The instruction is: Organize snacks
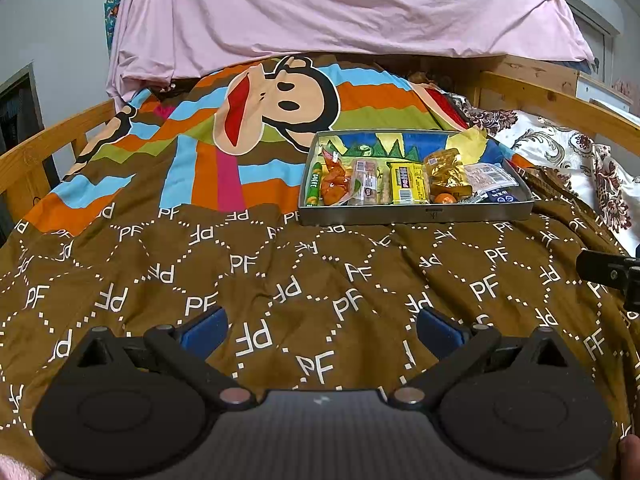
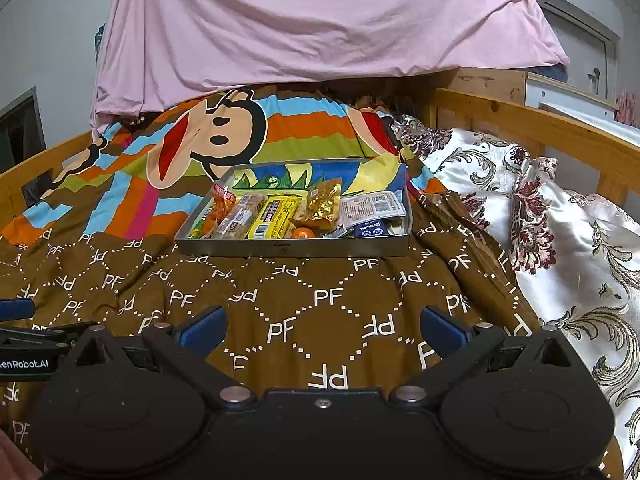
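I see the metal tray of snacks lying on the brown quilt well ahead of both grippers. My left gripper and right gripper are spread wide, holding nothing. Only quilt lies between. A yellow bar, gold pouch and white packet sit packed side by side.

Snack labels too small to read — tray floor (mostly) covered.

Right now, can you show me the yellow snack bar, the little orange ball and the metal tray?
yellow snack bar (image 1: pixel 407 182), left wrist view, middle of its wrapper.
orange ball (image 2: pixel 303 233), right wrist view, its top.
metal tray (image 2: pixel 288 247), right wrist view, front wall.
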{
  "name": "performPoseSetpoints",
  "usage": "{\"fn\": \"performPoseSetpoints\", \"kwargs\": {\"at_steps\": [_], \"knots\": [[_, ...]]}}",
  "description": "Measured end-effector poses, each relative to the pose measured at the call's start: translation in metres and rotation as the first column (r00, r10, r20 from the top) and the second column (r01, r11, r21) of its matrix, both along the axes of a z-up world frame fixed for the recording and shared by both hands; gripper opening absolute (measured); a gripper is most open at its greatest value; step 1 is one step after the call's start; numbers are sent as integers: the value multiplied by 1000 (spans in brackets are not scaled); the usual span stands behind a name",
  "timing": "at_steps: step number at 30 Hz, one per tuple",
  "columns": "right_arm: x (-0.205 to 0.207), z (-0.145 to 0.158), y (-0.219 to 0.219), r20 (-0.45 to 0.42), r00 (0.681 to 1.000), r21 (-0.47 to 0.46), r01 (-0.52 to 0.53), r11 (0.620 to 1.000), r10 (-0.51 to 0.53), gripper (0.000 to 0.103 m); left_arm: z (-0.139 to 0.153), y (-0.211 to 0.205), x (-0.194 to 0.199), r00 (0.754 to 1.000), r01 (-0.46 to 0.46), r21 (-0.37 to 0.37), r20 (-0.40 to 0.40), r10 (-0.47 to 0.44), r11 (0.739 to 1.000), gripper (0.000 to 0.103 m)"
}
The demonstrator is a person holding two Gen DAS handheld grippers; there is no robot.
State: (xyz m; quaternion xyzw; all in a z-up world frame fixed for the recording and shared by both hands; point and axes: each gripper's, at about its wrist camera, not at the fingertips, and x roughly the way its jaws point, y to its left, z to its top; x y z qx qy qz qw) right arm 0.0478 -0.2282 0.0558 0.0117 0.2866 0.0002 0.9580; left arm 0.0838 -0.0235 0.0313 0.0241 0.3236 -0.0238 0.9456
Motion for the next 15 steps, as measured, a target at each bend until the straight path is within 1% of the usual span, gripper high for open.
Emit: {"fn": "performPoseSetpoints", "kwargs": {"at_steps": [15], "knots": [[0, -1, 0, -4, 1000, 0, 0, 1000, 0, 102, -2, 0, -1, 1000, 1, 2, -3, -1, 1000, 103]]}}
